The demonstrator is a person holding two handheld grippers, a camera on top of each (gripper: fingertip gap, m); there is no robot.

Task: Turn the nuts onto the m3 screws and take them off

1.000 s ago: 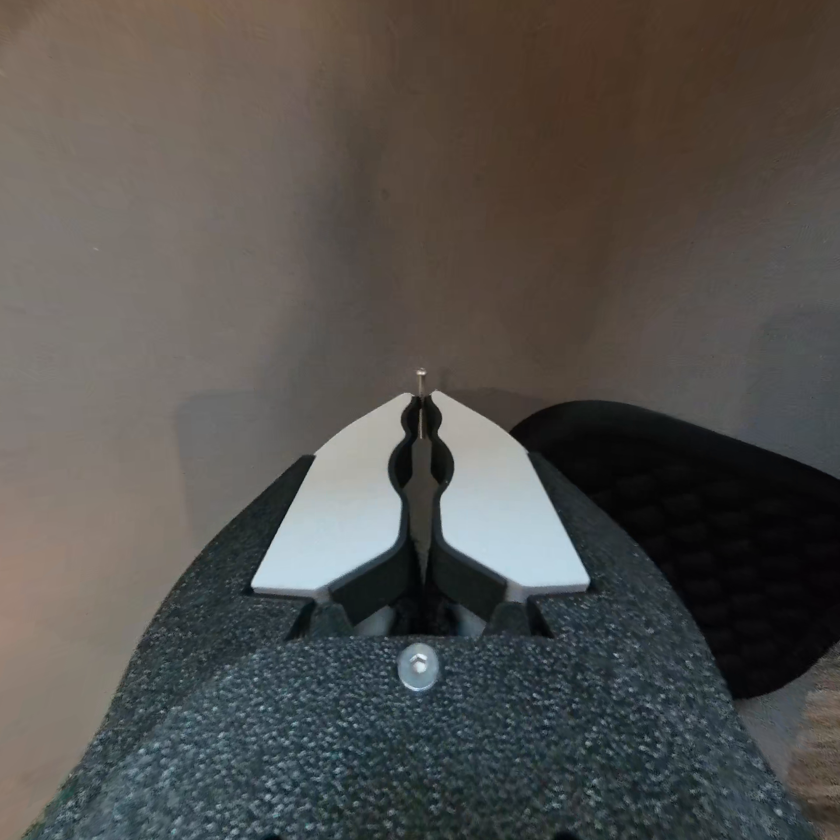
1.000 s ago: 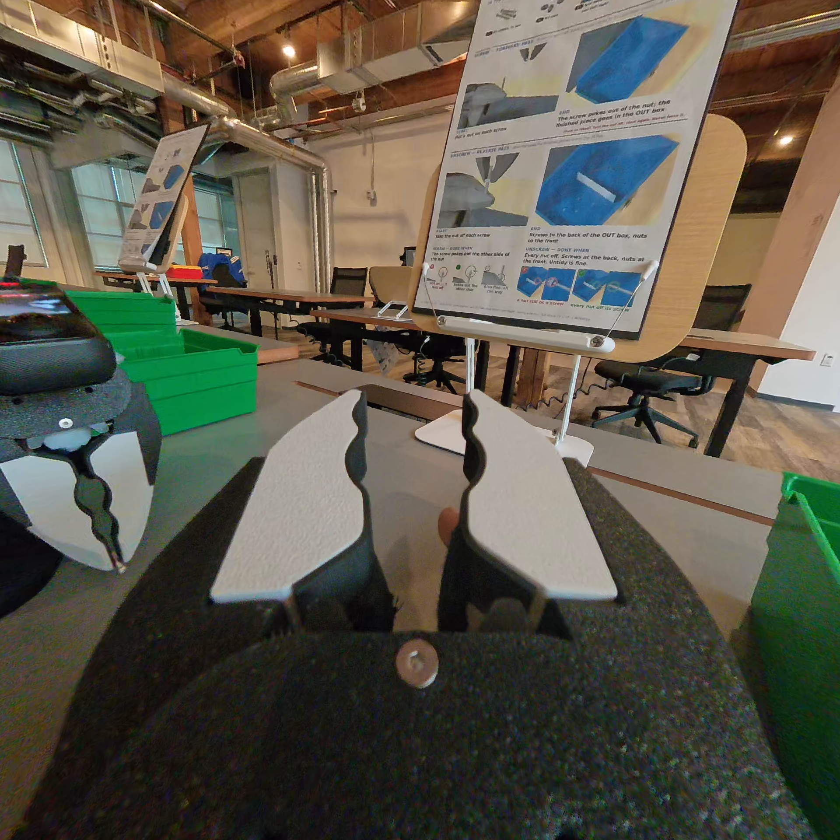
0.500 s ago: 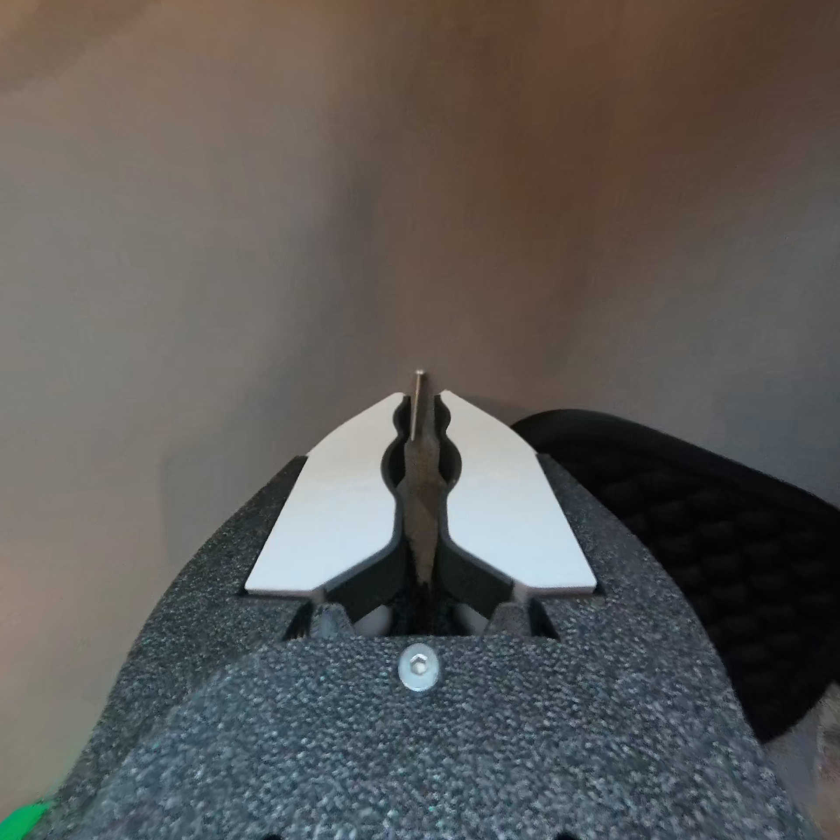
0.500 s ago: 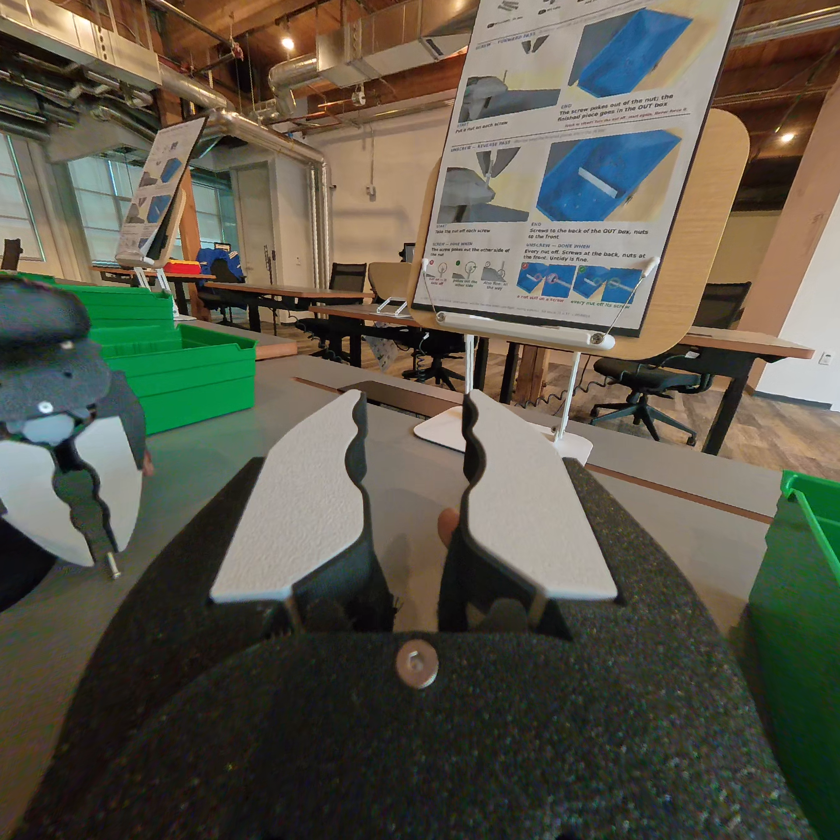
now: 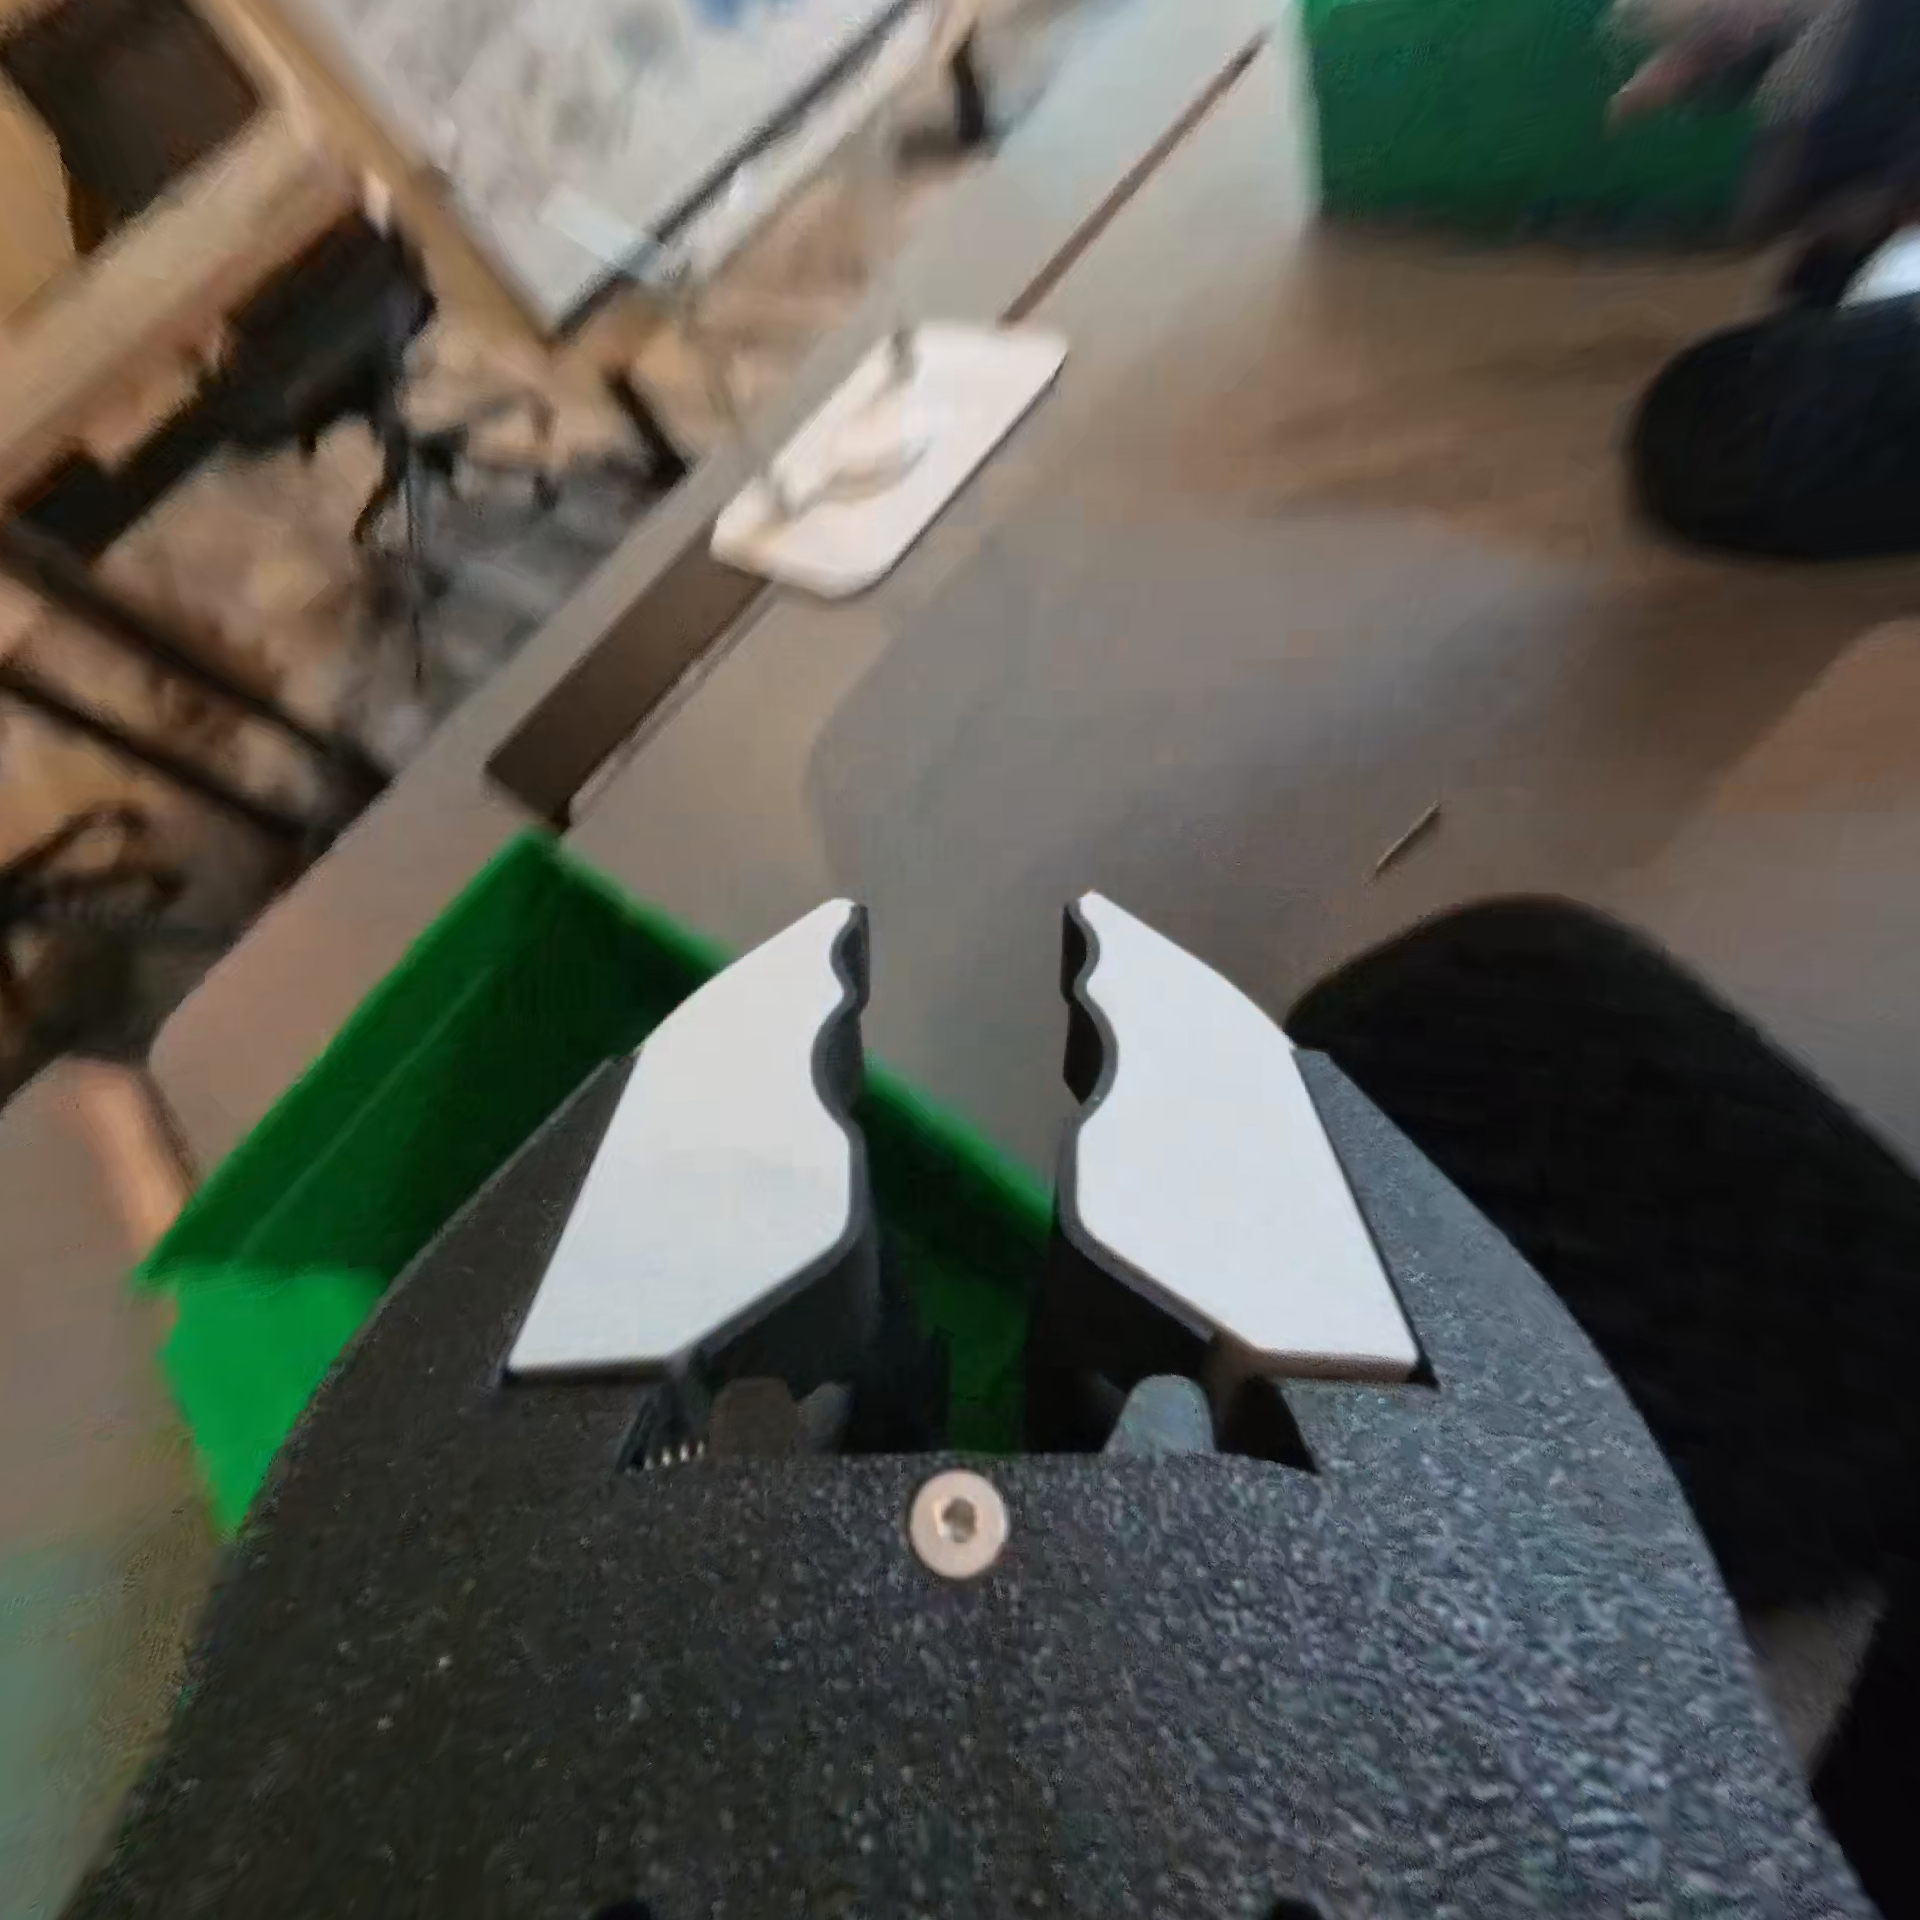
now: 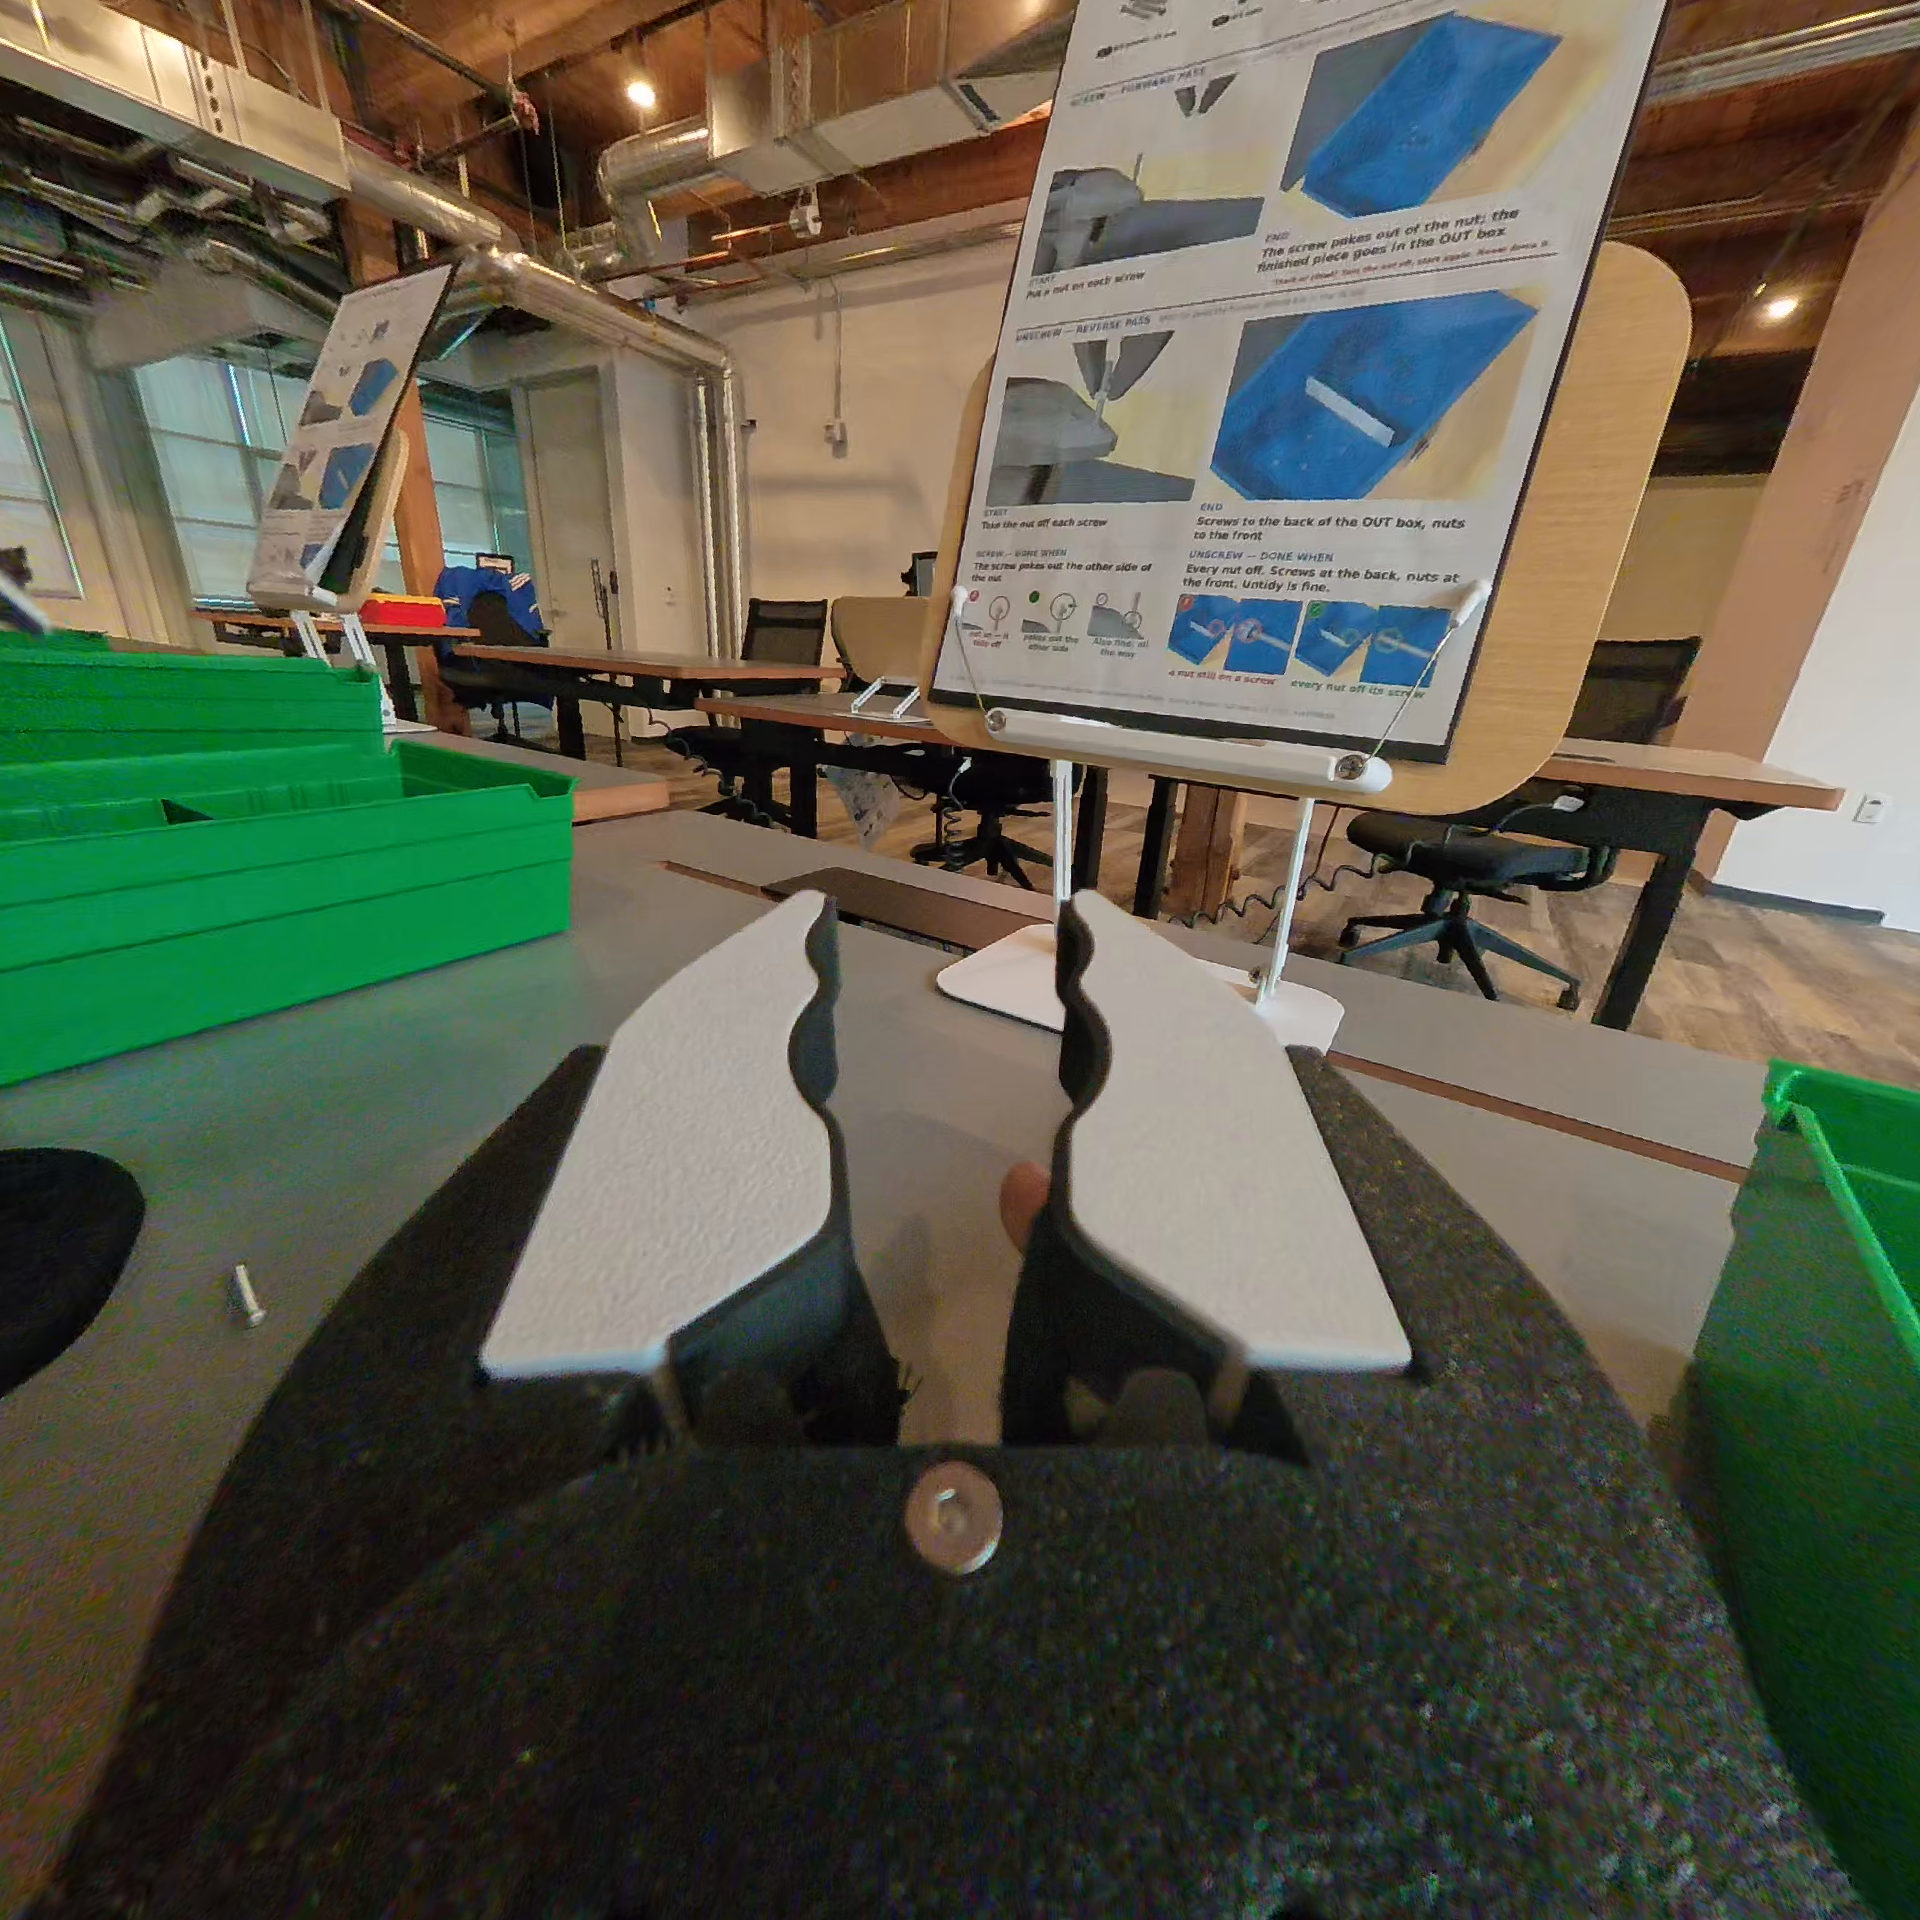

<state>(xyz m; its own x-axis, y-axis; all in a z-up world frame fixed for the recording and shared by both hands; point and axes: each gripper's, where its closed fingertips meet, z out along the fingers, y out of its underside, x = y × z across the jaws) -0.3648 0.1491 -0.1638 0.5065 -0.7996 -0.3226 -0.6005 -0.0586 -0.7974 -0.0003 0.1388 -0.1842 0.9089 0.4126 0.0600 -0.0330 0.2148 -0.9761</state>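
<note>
Right wrist view showed one bare screw lying on the table, no nut visible. Both the left gripper and right gripper gaped wide and empty, so threading seemingly remained undone.

Both wrist cams sat just behind their own fingers, low over the grey table: left tilted and blurred, right level; both caught the white stand base.

On the grey surface, a small metal screw is laid left of the right tongs, stacked green plastic bins are set farther left, and a white-footed instruction board stand is placed behind.
</note>
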